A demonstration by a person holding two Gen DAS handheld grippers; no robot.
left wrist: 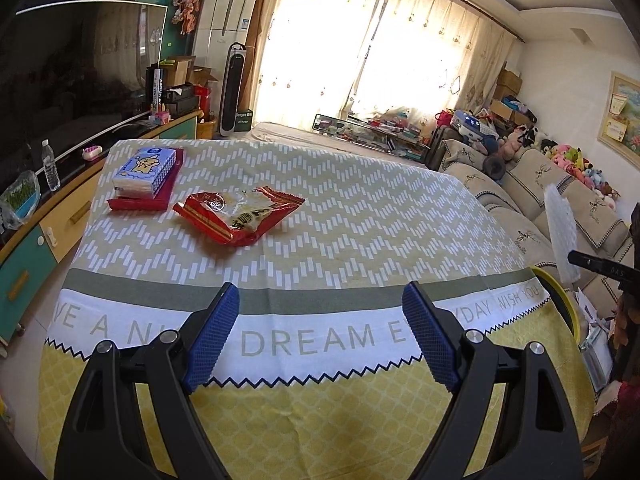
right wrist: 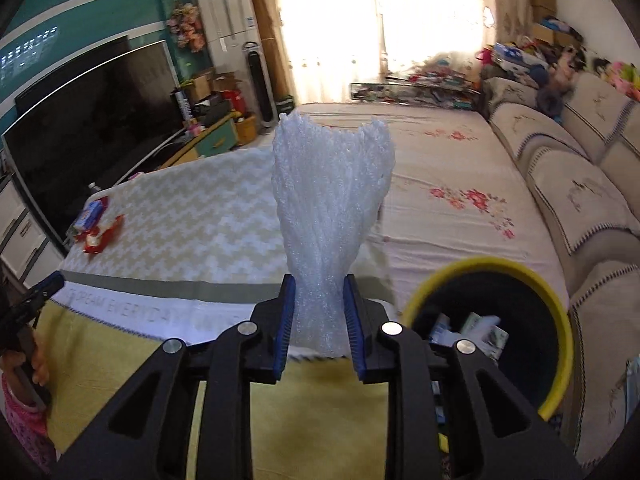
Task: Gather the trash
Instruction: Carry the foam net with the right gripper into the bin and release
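Right gripper (right wrist: 320, 320) fingers clamp a white foam wrap (right wrist: 332, 200), held just left of the yellow-rimmed bin (right wrist: 556, 308). Left gripper (left wrist: 320, 336) fingers stand wide apart, empty, over the worktop (left wrist: 360, 220). 1 red snack wrapper (left wrist: 240, 216) lies beside the tissue pack (left wrist: 144, 168).

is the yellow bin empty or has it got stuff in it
Not empty: the bin shows pale packets and paper lying inside its dark interior, seen from above.
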